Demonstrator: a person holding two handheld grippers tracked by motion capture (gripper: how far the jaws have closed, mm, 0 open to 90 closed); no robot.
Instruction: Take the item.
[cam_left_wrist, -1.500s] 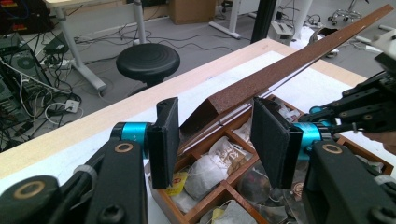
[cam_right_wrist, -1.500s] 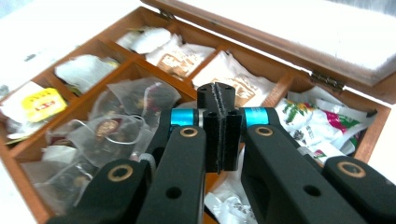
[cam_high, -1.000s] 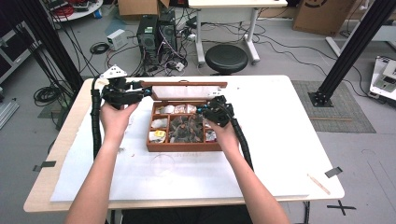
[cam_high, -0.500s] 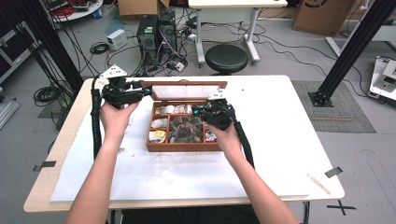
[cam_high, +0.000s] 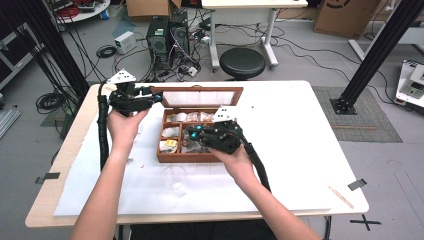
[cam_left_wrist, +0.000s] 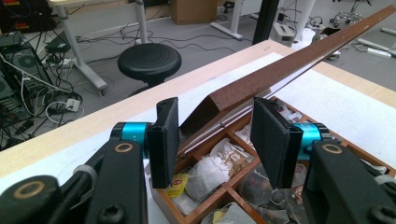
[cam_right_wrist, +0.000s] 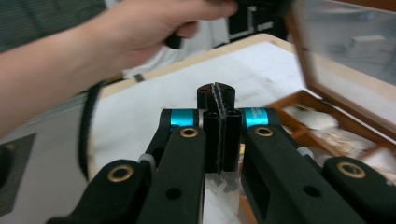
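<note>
Left hand-held gripper (cam_left_wrist: 217, 140): jaws spread wide, held at the near corner of the raised lid (cam_left_wrist: 299, 63) of the wooden box (cam_high: 200, 131); the lid's corner lies in the gap between the pads, and contact with either pad cannot be confirmed. In the high view this hand-held gripper (cam_high: 156, 98) sits at the lid's left end, above the worktop (cam_high: 300, 125).

Right hand-held gripper (cam_right_wrist: 215, 95): jaws pressed together; a clear, crinkled piece shows just below the closed pads in the right gripper view, but what it is cannot be told. In the high view it (cam_high: 196, 133) lies over the box's compartments, pointing left.

Box: open, lid tilted up towards the far edge, compartments filled with tea bags (cam_left_wrist: 212, 170) and wrapped packets. It stands centre-left on a white sheet (cam_high: 290, 170) covering the worktop.

Free room: wide bare sheet to the right of the box and in front of it; the left edge of the worktop is nearer. A black stool (cam_high: 242, 62) stands beyond the far edge.
</note>
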